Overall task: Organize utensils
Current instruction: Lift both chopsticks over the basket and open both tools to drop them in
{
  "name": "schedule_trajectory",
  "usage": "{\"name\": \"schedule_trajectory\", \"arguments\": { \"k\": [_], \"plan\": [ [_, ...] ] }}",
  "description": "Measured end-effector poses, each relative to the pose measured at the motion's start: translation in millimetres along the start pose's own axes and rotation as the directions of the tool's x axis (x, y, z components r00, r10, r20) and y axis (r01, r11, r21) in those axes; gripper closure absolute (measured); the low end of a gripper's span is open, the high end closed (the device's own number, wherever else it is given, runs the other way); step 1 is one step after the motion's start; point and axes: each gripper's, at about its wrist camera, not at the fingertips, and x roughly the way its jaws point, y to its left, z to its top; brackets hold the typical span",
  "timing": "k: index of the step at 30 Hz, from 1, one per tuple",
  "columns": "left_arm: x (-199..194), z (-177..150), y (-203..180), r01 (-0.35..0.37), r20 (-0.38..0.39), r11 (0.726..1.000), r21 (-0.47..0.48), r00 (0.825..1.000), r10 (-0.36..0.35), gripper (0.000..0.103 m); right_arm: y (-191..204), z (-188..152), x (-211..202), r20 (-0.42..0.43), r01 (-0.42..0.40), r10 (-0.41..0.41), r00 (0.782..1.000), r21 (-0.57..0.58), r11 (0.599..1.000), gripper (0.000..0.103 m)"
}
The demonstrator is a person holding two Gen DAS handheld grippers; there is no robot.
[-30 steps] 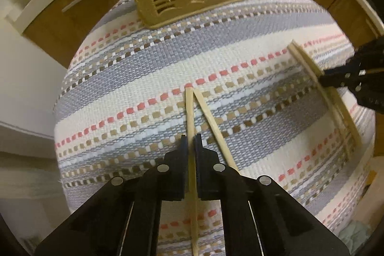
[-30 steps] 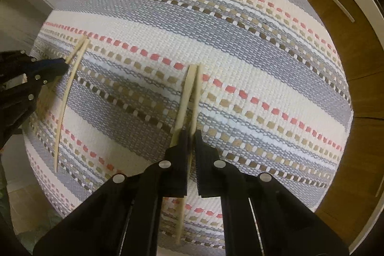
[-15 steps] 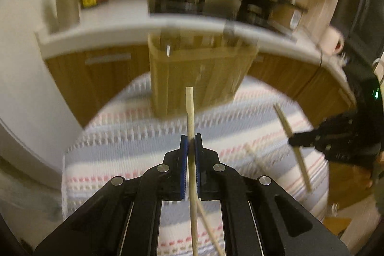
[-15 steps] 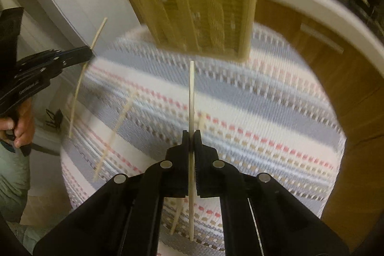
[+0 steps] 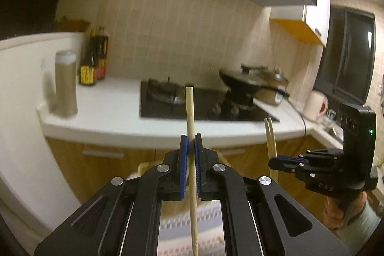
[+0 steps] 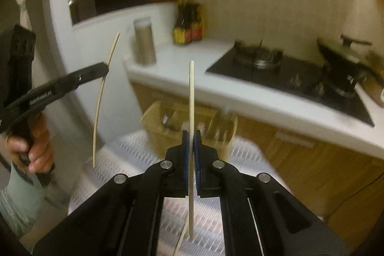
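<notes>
Your left gripper (image 5: 189, 148) is clenched on an upright chopstick (image 5: 190, 116); your right gripper (image 6: 191, 138) likewise clamps its own chopstick (image 6: 191, 92). The utensil basket (image 6: 153, 121) sits below and ahead, at the striped tabletop's far edge, nearer the right gripper.

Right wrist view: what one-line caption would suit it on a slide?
Right gripper holds a chopstick upright above the woven basket, while the left gripper lifts another.

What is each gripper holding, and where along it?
Left gripper pinches a chopstick near mid-length; right gripper pinches another chopstick around its middle.
</notes>
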Motion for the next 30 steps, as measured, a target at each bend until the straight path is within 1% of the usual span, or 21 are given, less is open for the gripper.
{"name": "schedule_trajectory", "arguments": {
  "k": [2,3,6,9,12,18,22,26,28,30],
  "plan": [
    [0.8,8.5,-0.9,0.001,0.028,1.0,-0.001,1.0,-0.001,0.099,-3.7,10.2,-0.2,0.044,0.019,-0.019,0.999,-0.001,1.0,0.1],
    [5.1,10.6,-1.1,0.0,0.045,1.0,0.002,0.999,0.0,0.099,-5.3,16.9,1.4,0.074,0.039,-0.038,0.997,-0.003,0.999,0.1],
    [18.4,20.3,-1.9,0.004,0.109,1.0,0.011,0.994,-0.005,0.099,-12.2,30.6,7.2,0.146,0.061,-0.06,0.988,0.002,0.998,0.1],
    [32.6,23.5,-1.8,0.015,0.157,1.0,0.015,0.987,-0.017,0.099,-17.3,45.6,17.4,0.219,0.098,-0.097,0.971,0.009,0.995,0.1],
    [49.7,23.9,-2.0,0.011,0.19,1.0,0.019,0.982,-0.014,0.099,-25.5,51.4,31.6,0.262,0.113,-0.116,0.958,0.028,0.993,0.1],
    [88.0,15.2,4.0,0.004,0.201,1.0,-0.002,0.98,-0.004,0.099,-44.7,49.1,63.8,0.308,0.093,-0.115,0.944,0.084,0.992,0.1],
    [104.6,5.6,13.0,-0.002,0.204,1.0,-0.024,0.979,0.007,0.099,-51.7,41.1,81.6,0.307,0.063,-0.091,0.947,0.102,0.993,0.1],
    [118.1,-3.1,20.1,0.007,0.2,0.999,-0.043,0.98,0.002,0.099,-49.0,33.7,91.9,0.31,0.066,-0.089,0.946,0.084,0.994,0.1],
    [123.4,-7.8,24.0,0.004,0.203,0.999,-0.053,0.979,0.007,0.099,-47.7,30.0,96.4,0.309,0.052,-0.073,0.948,0.073,0.996,0.1],
    [127.4,-12.2,26.2,0.001,0.203,0.999,-0.05,0.979,0.009,0.099,-44.7,26.7,99.2,0.316,0.07,-0.085,0.945,0.058,0.996,0.1]
  ]
}}
